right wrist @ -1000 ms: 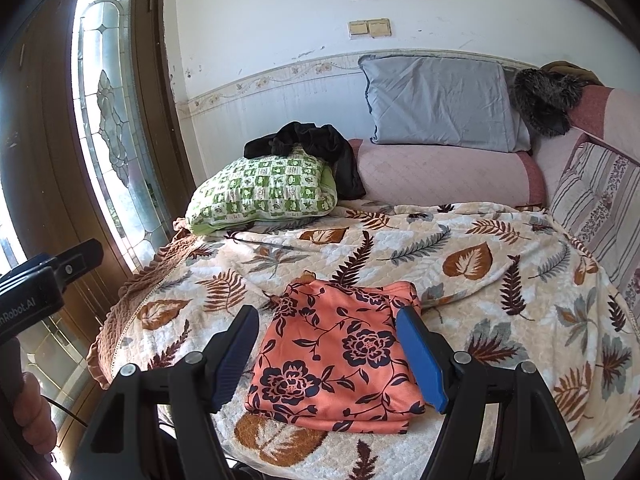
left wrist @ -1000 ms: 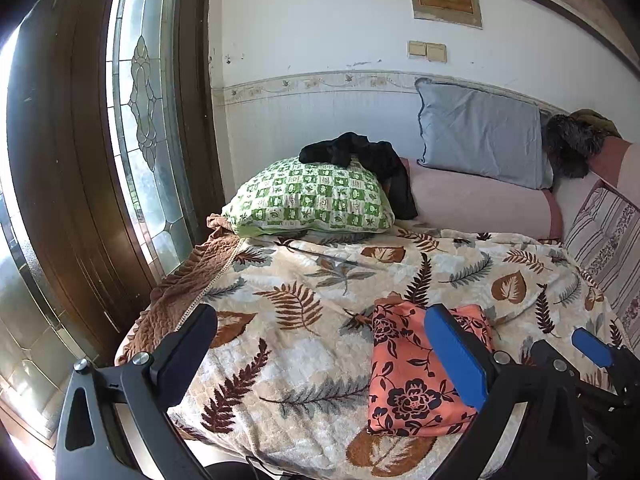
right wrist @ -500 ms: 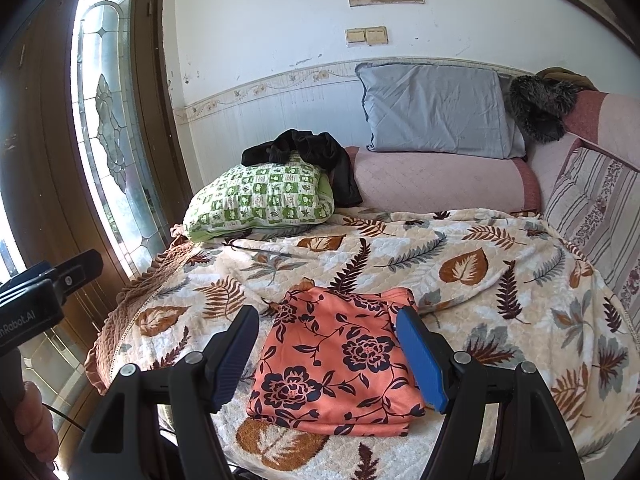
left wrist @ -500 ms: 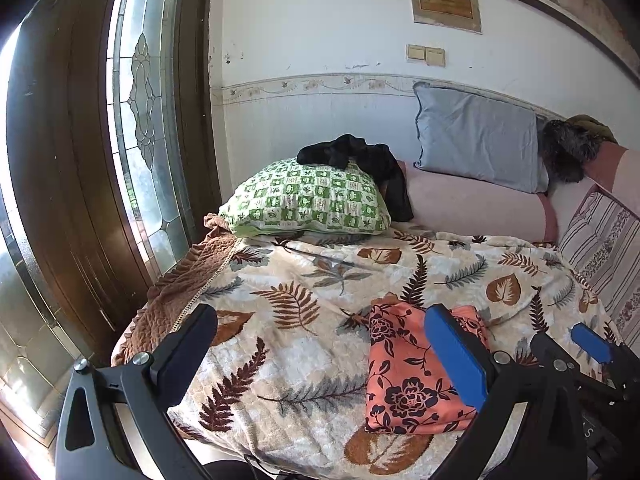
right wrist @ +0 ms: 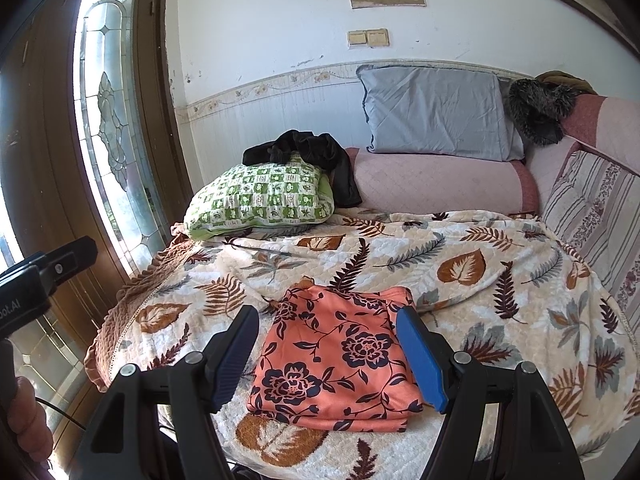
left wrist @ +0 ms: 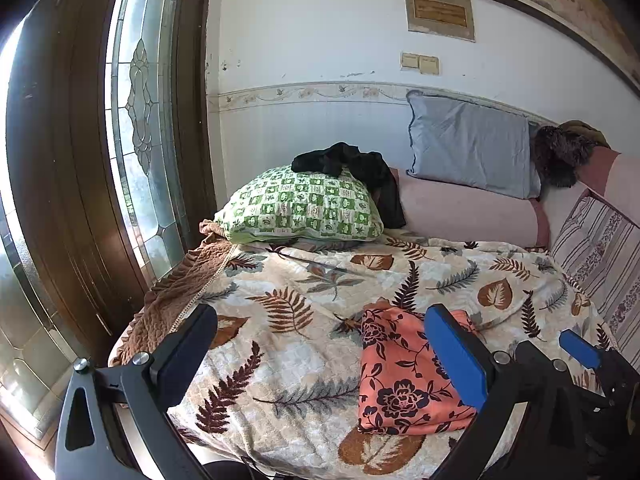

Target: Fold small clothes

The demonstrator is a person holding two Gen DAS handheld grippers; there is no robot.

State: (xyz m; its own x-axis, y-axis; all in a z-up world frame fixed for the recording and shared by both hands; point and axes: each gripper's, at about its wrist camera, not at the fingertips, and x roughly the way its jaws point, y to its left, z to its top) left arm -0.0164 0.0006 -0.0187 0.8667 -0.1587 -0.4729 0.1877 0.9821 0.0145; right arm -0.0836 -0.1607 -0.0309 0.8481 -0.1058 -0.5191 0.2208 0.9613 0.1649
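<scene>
A folded orange garment with dark flowers lies flat on the leaf-print blanket near the bed's front edge. It also shows in the left wrist view. My right gripper is open and empty, held above and in front of the garment, which shows between its fingers. My left gripper is open and empty, held left of the garment, over the blanket. The right gripper's blue fingertip shows at the right of the left wrist view.
A green checked pillow with a black garment on it lies at the back left. A grey pillow leans on the wall above a pink bolster. A wooden door with glass stands left.
Both grippers have pulled back and up from the bed a little; the folded garment looks smaller and lower. The garment itself has not moved. Both stay open.
</scene>
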